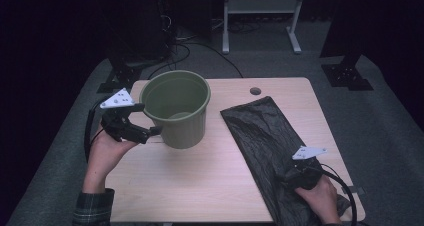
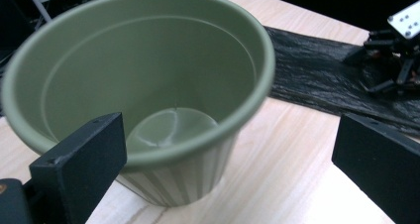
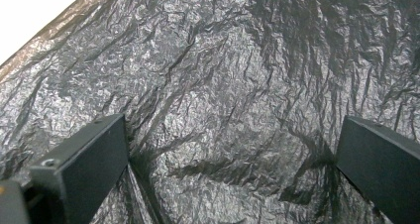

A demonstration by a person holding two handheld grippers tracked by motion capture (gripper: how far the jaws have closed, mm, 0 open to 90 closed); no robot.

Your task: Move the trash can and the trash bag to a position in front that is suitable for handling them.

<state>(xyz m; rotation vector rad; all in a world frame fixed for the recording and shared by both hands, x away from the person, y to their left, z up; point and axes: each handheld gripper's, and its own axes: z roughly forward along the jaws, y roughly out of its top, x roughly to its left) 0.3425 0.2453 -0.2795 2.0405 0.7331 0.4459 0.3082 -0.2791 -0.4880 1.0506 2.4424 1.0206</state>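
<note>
A green plastic bucket (image 1: 177, 108) stands upright and empty at the back left of the wooden table (image 1: 200, 171). My left gripper (image 1: 147, 131) is open right beside the bucket's left wall, low down. In the left gripper view the bucket (image 2: 148, 85) sits between and beyond the two spread jaws. A crumpled black plastic bag (image 1: 265, 136) lies flat along the table's right side. My right gripper (image 1: 295, 173) hovers open just over the bag's near part. The right gripper view has the bag's wrinkled surface (image 3: 223, 100) spanning the gap between its wide-apart jaws.
A round cable hole (image 1: 255, 91) marks the table's back edge. Behind the table stand a white frame (image 1: 260, 16) and black stands with cables on the grey floor. Bare wood lies between bucket and bag.
</note>
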